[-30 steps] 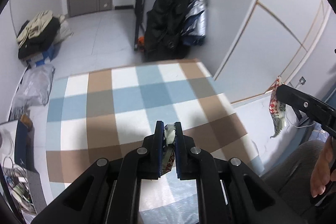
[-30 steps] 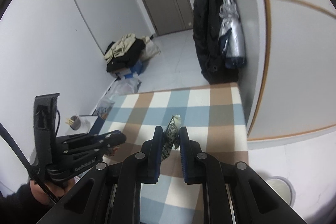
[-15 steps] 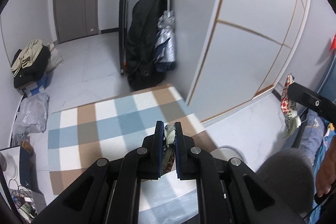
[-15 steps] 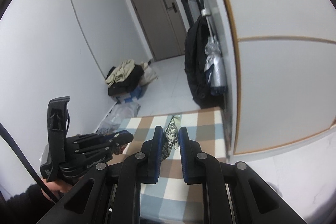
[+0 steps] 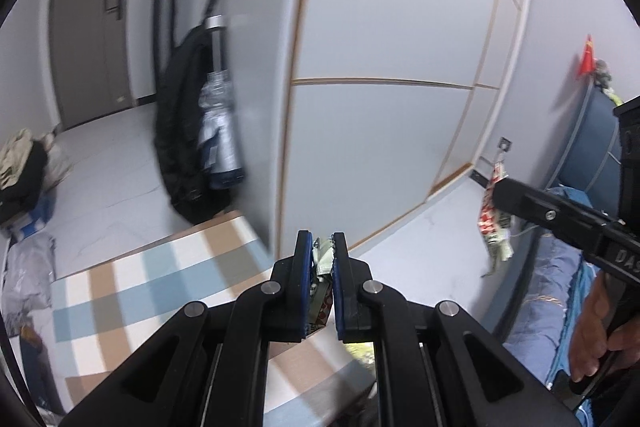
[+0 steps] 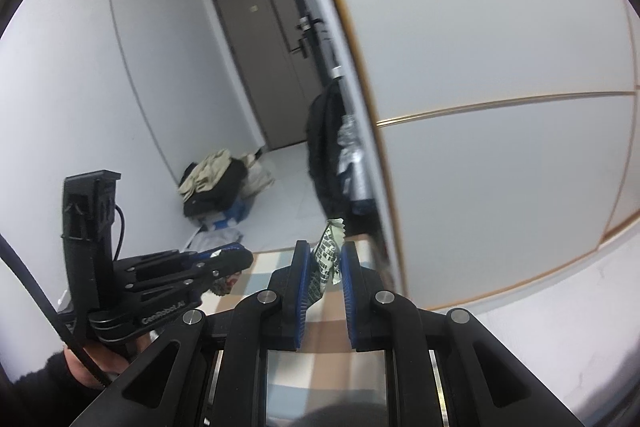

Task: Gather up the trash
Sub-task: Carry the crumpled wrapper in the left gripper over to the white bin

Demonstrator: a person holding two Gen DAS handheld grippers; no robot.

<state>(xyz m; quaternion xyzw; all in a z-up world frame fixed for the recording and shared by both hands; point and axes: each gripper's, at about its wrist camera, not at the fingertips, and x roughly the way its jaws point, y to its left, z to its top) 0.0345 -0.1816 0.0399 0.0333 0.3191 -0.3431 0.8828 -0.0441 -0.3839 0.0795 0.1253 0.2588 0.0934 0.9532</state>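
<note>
Holding one piece of litter apiece, two hand-held grippers are raised above a checked rug (image 5: 160, 279) in a small pale room. Seen through the left wrist camera, the left gripper (image 5: 320, 259) is closed almost completely, its blue pads pinching a crumpled green wrapper (image 5: 323, 259) that pokes up a little between the tips. Through the right wrist camera, the right gripper (image 6: 325, 267) is nearly closed on a printed snack packet (image 6: 328, 259); the packet leans against the left pad, and the contact on the other side is hard to make out. The same packet shows from the left view as a red-and-white strip dangling below the right gripper's tips, with a person's hand (image 5: 592, 343) on the handle beneath.

Both pieces look like thin film: very light, soft, easily creased, and probably slick (a loose pinch could let either slide out). Judging from how they hang, the safest hold is across a flat, doubled-over stretch near the middle rather than a frayed edge, since the sealed ends are narrow and may tear or slip.

Behind stand a white wardrobe (image 6: 500, 67), a dark coat (image 5: 180, 131) hanging beside it, and a grey door (image 6: 256, 67). No bin is visible in either view.
</note>
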